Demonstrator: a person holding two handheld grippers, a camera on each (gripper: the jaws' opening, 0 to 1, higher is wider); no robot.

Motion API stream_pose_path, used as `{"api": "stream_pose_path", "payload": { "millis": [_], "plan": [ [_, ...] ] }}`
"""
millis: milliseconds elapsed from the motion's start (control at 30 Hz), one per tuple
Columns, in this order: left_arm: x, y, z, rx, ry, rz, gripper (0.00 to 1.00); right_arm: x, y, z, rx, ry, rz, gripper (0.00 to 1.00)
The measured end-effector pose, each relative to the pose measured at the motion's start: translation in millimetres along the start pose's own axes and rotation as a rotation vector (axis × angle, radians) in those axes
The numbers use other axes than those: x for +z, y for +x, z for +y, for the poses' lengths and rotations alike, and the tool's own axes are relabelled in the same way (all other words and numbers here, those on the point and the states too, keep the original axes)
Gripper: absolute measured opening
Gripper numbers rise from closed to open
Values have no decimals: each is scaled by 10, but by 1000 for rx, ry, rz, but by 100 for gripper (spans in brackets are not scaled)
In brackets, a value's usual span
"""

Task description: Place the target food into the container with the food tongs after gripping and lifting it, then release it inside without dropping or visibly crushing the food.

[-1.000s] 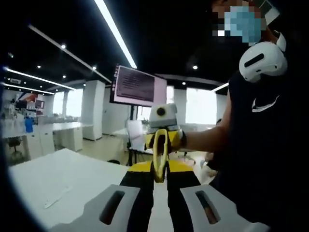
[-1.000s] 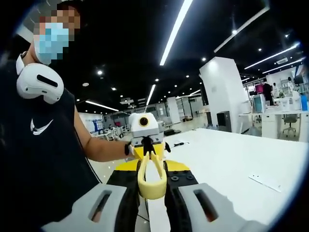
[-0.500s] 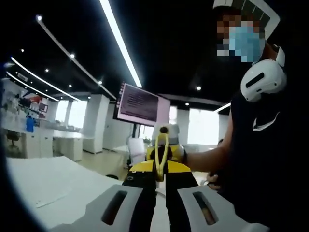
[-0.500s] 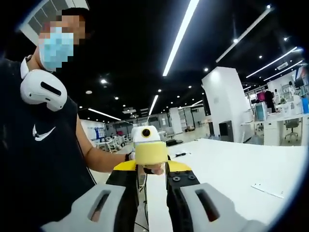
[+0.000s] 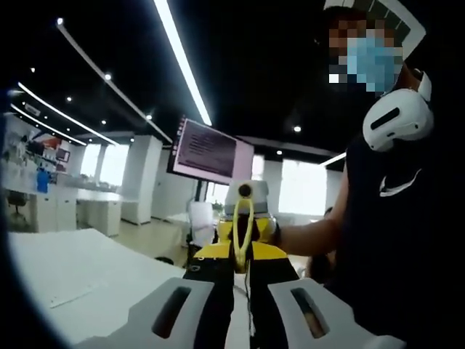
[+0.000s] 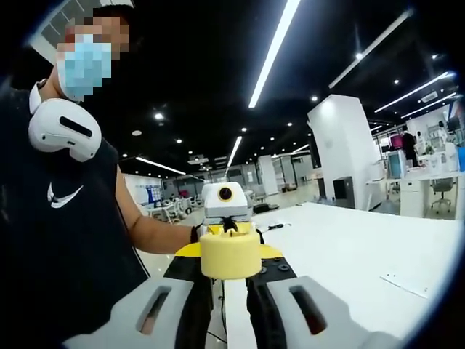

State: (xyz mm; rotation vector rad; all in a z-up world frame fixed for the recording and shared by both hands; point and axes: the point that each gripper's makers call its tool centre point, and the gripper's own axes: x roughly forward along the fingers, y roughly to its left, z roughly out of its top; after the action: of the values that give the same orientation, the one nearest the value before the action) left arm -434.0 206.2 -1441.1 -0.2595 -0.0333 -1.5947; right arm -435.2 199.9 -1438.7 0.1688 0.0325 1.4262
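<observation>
While the left hand-held gripper [image 5: 234, 273] clamps the yellow food tongs [image 5: 242, 234] edge-on between its closed jaws, the right hand-held gripper [image 6: 224, 280] is closed on what looks like the same tongs [image 6: 229, 253], seen broadside just in front of the other gripper's camera box. Both are raised well above the white surface [image 6: 349, 247] and point at each other; no food or container can be seen. With two grips on one springy tool, uneven pulling could twist it loose.
</observation>
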Motion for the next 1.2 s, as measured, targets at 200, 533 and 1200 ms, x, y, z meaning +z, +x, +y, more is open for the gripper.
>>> {"api": "stream_pose_path", "payload": {
  "millis": [200, 533, 1200],
  "plan": [
    [-4, 27, -4, -9, -8, 5, 1, 3, 30, 26, 4, -32, -6, 15],
    [-52, 22, -17, -22, -25, 32, 2, -52, 51, 30, 8, -30, 21, 16],
    [-10, -33, 15, 6, 69, 29, 17, 49, -54, -24, -37, -22, -9, 18]
  ]
}}
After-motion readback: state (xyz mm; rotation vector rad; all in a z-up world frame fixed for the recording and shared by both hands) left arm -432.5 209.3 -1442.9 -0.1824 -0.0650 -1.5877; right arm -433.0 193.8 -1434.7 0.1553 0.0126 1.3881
